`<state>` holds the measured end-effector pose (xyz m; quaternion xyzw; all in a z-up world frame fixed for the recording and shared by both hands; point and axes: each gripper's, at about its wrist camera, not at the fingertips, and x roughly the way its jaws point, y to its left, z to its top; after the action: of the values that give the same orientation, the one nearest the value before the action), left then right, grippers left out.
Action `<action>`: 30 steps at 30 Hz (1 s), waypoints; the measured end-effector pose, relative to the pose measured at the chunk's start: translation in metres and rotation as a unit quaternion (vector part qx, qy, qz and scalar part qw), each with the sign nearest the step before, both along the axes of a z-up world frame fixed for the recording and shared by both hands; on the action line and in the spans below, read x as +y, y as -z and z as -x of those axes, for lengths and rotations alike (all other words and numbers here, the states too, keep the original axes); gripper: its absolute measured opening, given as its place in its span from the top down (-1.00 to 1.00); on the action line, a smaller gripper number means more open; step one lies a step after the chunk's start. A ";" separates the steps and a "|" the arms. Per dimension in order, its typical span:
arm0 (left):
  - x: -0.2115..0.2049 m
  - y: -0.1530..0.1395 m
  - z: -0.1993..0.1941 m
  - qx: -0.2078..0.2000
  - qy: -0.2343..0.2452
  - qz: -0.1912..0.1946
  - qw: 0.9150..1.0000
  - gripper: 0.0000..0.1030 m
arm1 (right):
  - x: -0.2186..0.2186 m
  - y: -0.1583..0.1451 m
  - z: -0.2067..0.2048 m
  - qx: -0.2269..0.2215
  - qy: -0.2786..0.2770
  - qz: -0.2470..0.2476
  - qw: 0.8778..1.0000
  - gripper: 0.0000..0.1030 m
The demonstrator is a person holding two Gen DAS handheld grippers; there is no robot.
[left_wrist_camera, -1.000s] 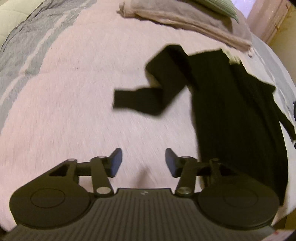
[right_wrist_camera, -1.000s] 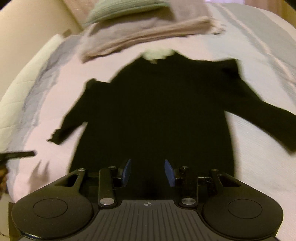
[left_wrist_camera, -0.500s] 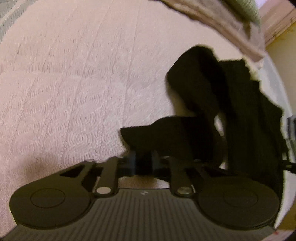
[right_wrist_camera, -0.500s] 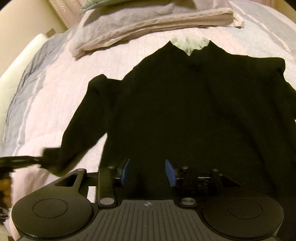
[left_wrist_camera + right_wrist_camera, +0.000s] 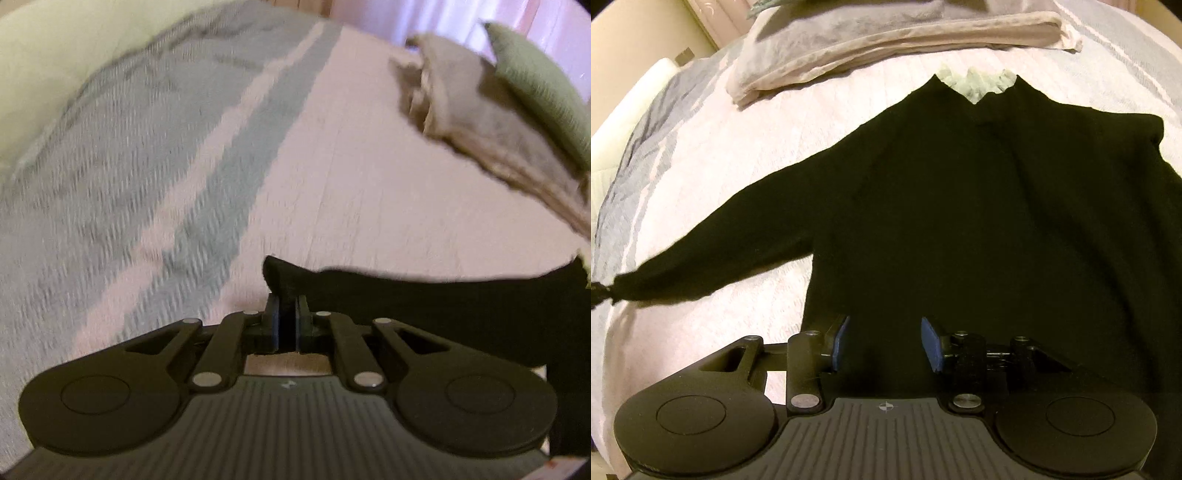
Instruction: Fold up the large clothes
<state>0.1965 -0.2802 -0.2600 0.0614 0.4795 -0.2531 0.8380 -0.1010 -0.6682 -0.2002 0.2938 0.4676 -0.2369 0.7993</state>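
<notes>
— Sweater (image 5: 960, 206), black, lies face up on the bed (image 5: 746, 147), its body spread flat over the pale pink quilt and its neck towards the folded beige bedding (image 5: 886, 40) at the far end. Where are the tongs?

— Left tongs (image 5: 286, 317) are clenched on the cuff of one sleeve (image 5: 443, 306); a dark tuft of knit sticks out just past the pads. From the right wrist view that sleeve runs out straight to the left edge of the picture, away from the body.

— And the other pair?

— Right tongs (image 5: 885, 341) are released, jaws apart, grasping nothing. They hang over the lower hem of the sweater, with black cloth behind the gap; I cannot tell whether the tips touch it.

— Anything else on the bed?

— Grey stripes (image 5: 229, 177) cross the quilt on the left side, and a green cushion (image 5: 535, 85) rests on top of the beige bedding. A pale collar (image 5: 975, 83) shows inside the sweater's neck.
</notes>
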 end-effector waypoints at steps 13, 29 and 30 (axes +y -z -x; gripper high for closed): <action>-0.009 -0.017 0.030 -0.024 -0.033 -0.059 0.997 0.76 | -0.073 -0.030 0.119 0.003 0.151 0.047 0.987 0.12; -0.293 -0.023 0.315 0.010 0.162 -0.021 0.986 0.47 | -0.348 -0.002 0.335 -0.008 0.151 0.026 0.988 -0.01; -0.311 -0.018 0.332 0.020 0.174 -0.021 0.984 0.47 | -0.355 0.006 0.335 -0.003 0.133 0.023 0.991 -0.03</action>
<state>-0.1357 -0.5917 -0.2422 0.1563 0.4832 -0.3860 0.7702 -0.4363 -1.0234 -0.2064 0.3355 0.4163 -0.3515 0.7685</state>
